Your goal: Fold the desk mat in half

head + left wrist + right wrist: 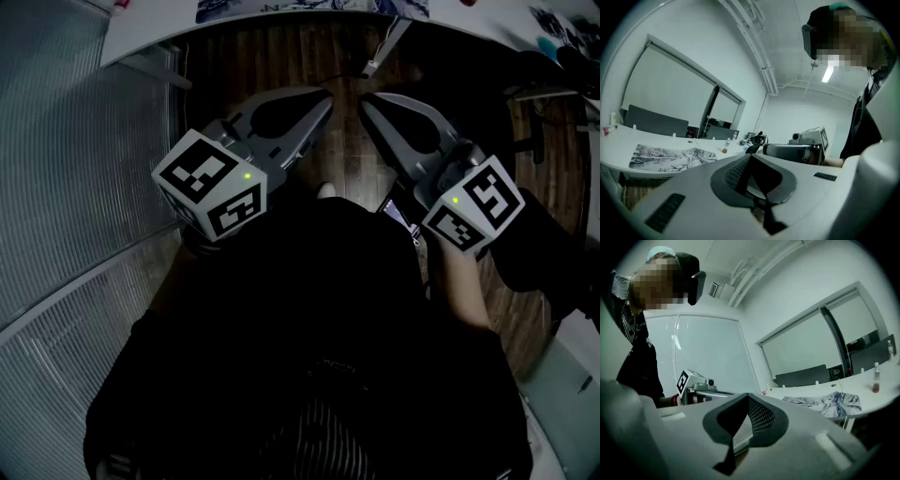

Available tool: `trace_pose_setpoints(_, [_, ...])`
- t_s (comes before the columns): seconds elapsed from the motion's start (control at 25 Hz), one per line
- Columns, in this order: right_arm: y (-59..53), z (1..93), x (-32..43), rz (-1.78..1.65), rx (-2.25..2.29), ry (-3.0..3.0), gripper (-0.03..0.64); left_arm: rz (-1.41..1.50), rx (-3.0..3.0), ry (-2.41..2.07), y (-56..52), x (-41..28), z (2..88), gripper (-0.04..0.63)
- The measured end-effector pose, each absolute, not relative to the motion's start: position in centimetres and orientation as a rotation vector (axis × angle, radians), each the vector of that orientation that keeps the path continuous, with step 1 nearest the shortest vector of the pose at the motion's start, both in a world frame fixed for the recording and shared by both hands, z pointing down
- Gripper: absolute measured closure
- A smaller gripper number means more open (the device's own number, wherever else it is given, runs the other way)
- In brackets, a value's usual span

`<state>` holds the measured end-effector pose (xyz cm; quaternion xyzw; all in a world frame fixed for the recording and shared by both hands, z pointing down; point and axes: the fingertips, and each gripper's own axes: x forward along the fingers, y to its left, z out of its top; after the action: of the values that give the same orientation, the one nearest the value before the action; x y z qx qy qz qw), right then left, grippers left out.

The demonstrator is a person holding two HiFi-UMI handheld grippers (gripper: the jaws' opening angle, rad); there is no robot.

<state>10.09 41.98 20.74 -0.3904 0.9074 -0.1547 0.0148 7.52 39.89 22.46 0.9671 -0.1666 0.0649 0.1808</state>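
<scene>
The desk mat [670, 157], printed with a grey and white landscape, lies flat on the white desk [628, 140]. It shows again in the right gripper view [825, 404], and its near edge is at the top of the head view [272, 7]. Both grippers are held low in front of the person's dark clothing, short of the desk, over the wooden floor. My left gripper [323, 97] [749, 156] has its jaws together with nothing in them. My right gripper [367, 99] [747, 395] is likewise shut and empty. Their tips point toward the desk edge, a little apart from each other.
A small bottle [725, 146] [875, 380] stands on the desk past the mat. Headphones [758, 138] lie further along. A cable [380, 56] hangs off the desk edge. A frosted glass wall [56, 187] runs at the left, and a chair base [534, 141] is at the right.
</scene>
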Motion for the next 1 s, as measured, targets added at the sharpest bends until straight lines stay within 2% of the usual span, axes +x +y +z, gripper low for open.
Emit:
trace_pose_setpoints(0.32, [41.5, 20.7, 10.3, -0.515, -1.140, 2.863, 0.614, 0.302, 2.849, -0.432, 40.2, 8.1, 22.5, 0.588])
trace_pose_setpoints(0.64, [41.9, 21.5, 10.7, -0.545, -1.095, 2.866, 0.614, 0.220, 2.815, -0.444, 40.1, 8.3, 21.2, 0.588])
trace_pose_setpoints(0.8, [42.7, 22.1, 11.2, -0.557, -1.089, 2.854, 0.612, 0.349, 3.044, -0.561, 41.2, 8.5, 21.5, 0.588])
trace_pose_setpoints(1.0, [43.2, 22.3, 12.5, -0.576, -1.089, 2.827, 0.612, 0.325, 2.993, -0.552, 40.9, 8.9, 21.4, 0.588])
